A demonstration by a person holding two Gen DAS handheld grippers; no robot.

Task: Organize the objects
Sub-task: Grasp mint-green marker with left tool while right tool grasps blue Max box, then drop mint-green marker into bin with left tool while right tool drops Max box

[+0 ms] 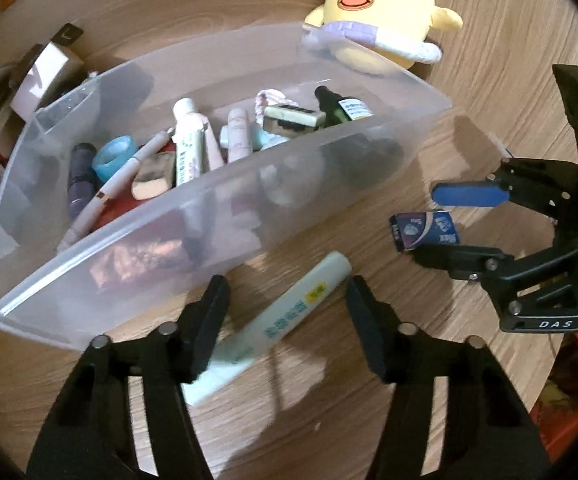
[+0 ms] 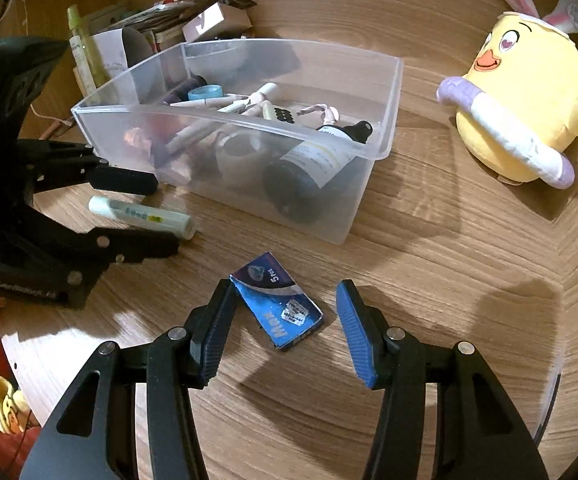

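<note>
Left gripper (image 1: 287, 326): jaws apart astride tube (image 1: 273, 322) beside bin (image 1: 217, 232) | right gripper (image 2: 283, 330): jaws apart around blue packet (image 2: 279, 304) near bin | centre both, then close (packet's thin, pinch low).

A home: plush chick (image 2: 525, 116) and toiletries bin (image 2: 385, 120) on a wooden table (image 2: 449, 280)

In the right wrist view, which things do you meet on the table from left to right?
Left gripper → pale green tube → blue packet → clear plastic bin → yellow plush chick.
</note>
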